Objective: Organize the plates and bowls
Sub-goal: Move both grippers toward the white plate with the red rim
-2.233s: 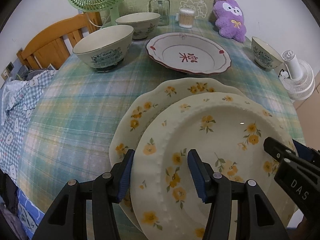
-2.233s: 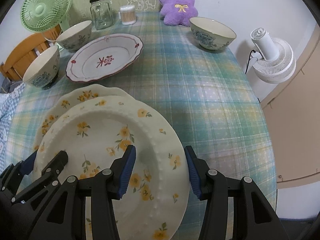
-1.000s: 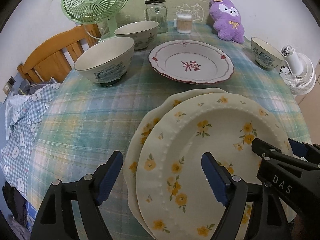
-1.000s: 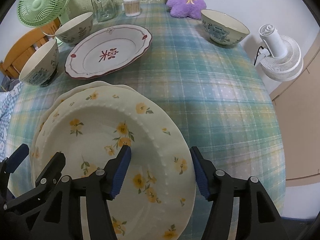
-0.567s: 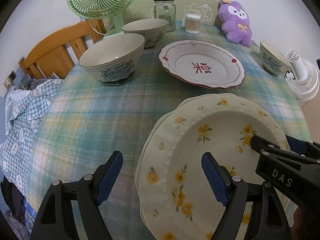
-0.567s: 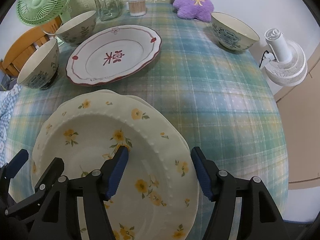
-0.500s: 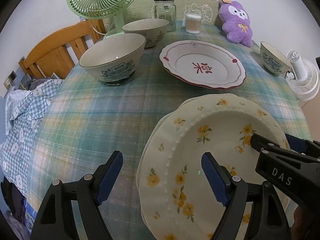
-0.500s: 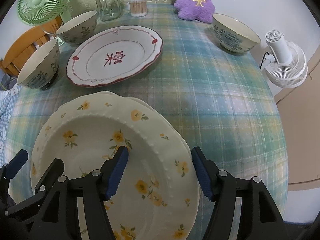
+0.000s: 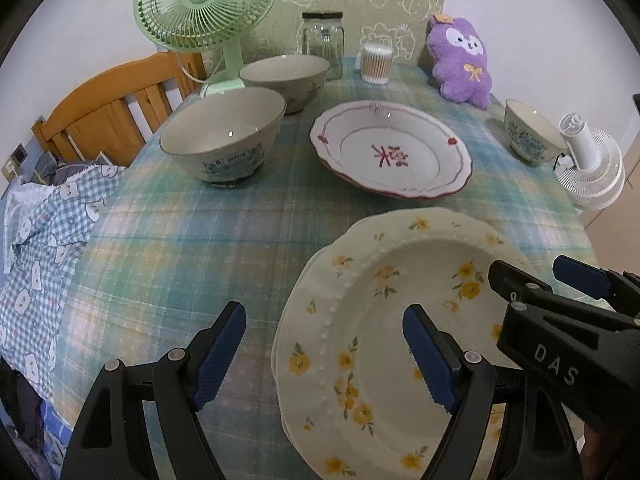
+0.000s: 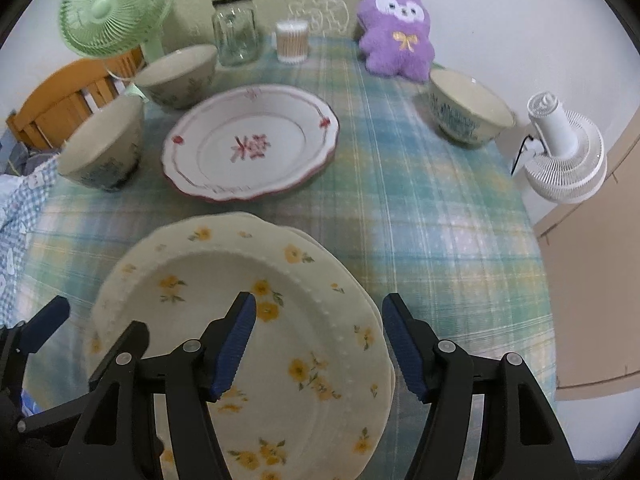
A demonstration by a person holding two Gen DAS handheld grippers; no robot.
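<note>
Two cream plates with yellow flowers (image 9: 384, 320) (image 10: 248, 320) lie stacked at the table's near edge. My left gripper (image 9: 324, 352) is open, its jaws astride the stack's left rim. My right gripper (image 10: 318, 340) is open over the stack's right rim. A white plate with red trim (image 9: 390, 152) (image 10: 250, 144) sits behind the stack. Two bowls (image 9: 224, 136) (image 9: 286, 76) stand at the left, a third bowl (image 9: 530, 132) (image 10: 468, 108) at the right.
A green fan (image 9: 204, 4), a glass jar (image 9: 323, 40), a cotton-swab cup (image 9: 376, 62) and a purple plush (image 9: 460, 62) line the back. A white fan (image 10: 564, 152) stands off the right edge. A wooden chair (image 9: 104, 112) is at the left.
The upper flowered plate has been set down aligned on the lower one. Both grippers opened, let go of it and drew back and up.
</note>
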